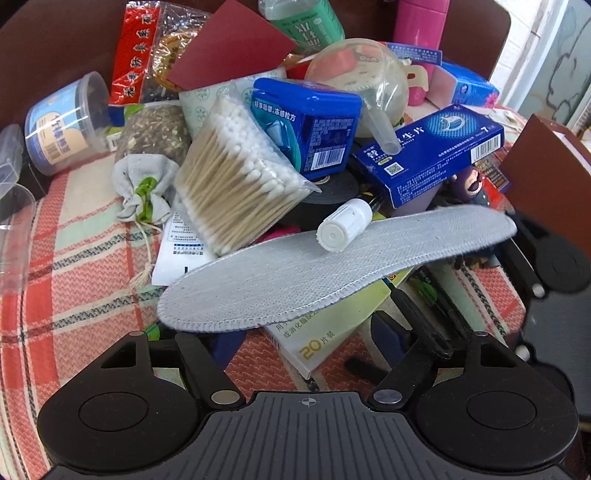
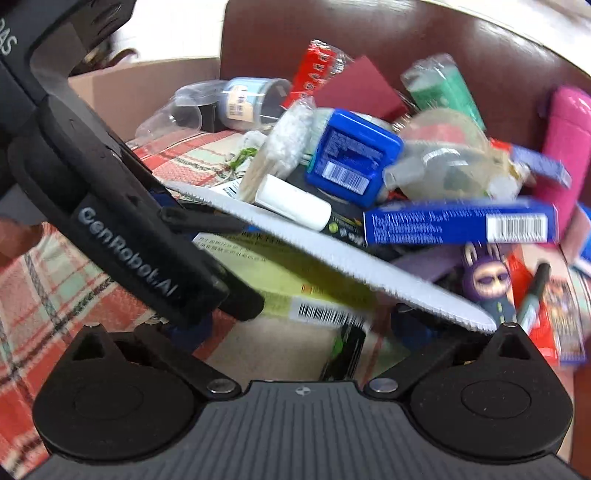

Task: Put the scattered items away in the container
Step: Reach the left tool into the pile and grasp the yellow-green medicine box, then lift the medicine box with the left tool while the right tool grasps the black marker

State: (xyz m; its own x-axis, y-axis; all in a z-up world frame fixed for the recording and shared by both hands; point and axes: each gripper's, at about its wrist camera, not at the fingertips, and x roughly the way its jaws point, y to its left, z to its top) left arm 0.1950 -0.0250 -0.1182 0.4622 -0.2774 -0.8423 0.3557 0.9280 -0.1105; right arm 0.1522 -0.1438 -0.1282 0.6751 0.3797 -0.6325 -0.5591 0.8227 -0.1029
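Insole (image 1: 325, 266) lies across the pile just beyond the left gripper (image 1: 306, 343), whose jaws gape wide; right gripper (image 2: 291, 332) likewise open.

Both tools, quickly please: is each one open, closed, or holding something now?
Left tool: open; the insole passes between its fingers, not clamped.
Right tool: open, holding nothing.

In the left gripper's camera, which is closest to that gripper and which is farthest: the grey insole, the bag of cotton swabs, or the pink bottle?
1. Grey insole: nearest, lying right in front of the left gripper.
2. Bag of cotton swabs: middle of the pile, left of centre.
3. Pink bottle: farthest, at the back right.
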